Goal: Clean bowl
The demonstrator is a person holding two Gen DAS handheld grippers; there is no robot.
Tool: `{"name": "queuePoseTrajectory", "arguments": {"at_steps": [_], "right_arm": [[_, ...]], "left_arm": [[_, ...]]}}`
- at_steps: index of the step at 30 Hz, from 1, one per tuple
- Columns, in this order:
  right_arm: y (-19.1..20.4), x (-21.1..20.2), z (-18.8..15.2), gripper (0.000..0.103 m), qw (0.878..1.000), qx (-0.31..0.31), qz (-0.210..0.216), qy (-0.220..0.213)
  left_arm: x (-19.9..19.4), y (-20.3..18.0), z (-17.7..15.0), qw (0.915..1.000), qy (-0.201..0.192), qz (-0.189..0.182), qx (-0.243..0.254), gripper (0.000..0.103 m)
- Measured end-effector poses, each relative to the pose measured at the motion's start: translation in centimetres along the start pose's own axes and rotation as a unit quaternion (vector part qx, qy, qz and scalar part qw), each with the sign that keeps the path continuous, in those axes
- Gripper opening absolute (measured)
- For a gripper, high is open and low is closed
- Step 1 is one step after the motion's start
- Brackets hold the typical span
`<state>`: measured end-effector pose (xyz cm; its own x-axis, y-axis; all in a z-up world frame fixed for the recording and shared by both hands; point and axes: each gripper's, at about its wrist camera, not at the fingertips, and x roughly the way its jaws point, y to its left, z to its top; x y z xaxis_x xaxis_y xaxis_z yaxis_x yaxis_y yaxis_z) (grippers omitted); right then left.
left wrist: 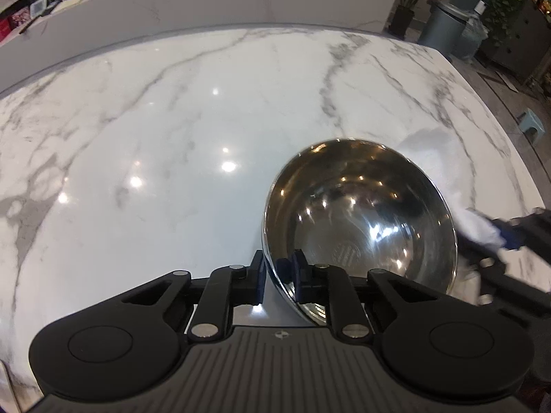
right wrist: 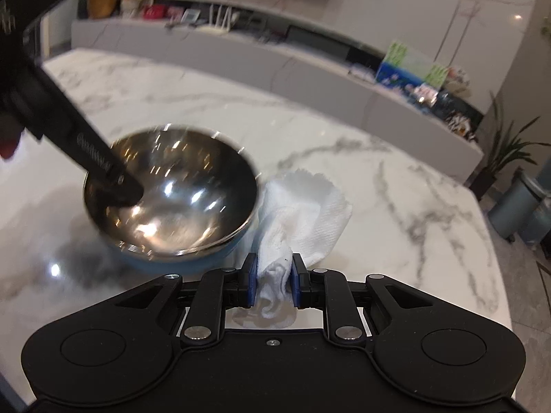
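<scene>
Pinching the bowl (left wrist: 361,220) rim, the left gripper (left wrist: 279,275) needed firm hold w/ the right gripper (right wrist: 272,284), clamped on the cloth (right wrist: 303,210) at bowl's 3 o'clock, wiping inside.

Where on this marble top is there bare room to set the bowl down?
The white marble countertop is bare left of the steel bowl and beyond it, up to the raised white ledge. It is crowded on the bowl's right, where the right claw holds the white cloth. The left claw grips the rim.
</scene>
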<state>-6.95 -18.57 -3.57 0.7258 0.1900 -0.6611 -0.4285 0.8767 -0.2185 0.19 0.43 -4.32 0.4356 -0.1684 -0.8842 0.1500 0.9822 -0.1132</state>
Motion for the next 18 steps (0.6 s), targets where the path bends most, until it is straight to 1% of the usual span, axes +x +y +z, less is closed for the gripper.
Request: {"name": "queuePoseTrajectory", "arguments": {"at_steps": [3,7,9,14,18], "right_arm": [[-0.1,-0.4,0.1,0.018,1.000,-0.007,0.008,-0.010],[0.7,0.0,0.1,0.018,0.999,-0.021,0.025,0.001],[1.0,0.1,0.1,0.018,0.999,-0.033,0.025,0.005],[1.9,0.4,-0.2,0.018,0.998,-0.047,0.033,0.023],[2.5,1.2,-0.7,0.018,0.996,-0.056,0.041,0.053]], "left_arm": [[0.0,-0.1,0.0,1.0000,-0.004,0.005,0.002,0.013],[0.0,-0.3,0.0,0.9999,-0.006,0.005,0.007,0.013],[0.0,-0.3,0.0,0.9999,-0.006,0.005,0.008,0.013],[0.1,-0.3,0.0,0.9999,-0.011,0.002,0.010,0.013],[0.2,-0.6,0.0,0.9998,-0.016,-0.008,0.013,0.013]]}}
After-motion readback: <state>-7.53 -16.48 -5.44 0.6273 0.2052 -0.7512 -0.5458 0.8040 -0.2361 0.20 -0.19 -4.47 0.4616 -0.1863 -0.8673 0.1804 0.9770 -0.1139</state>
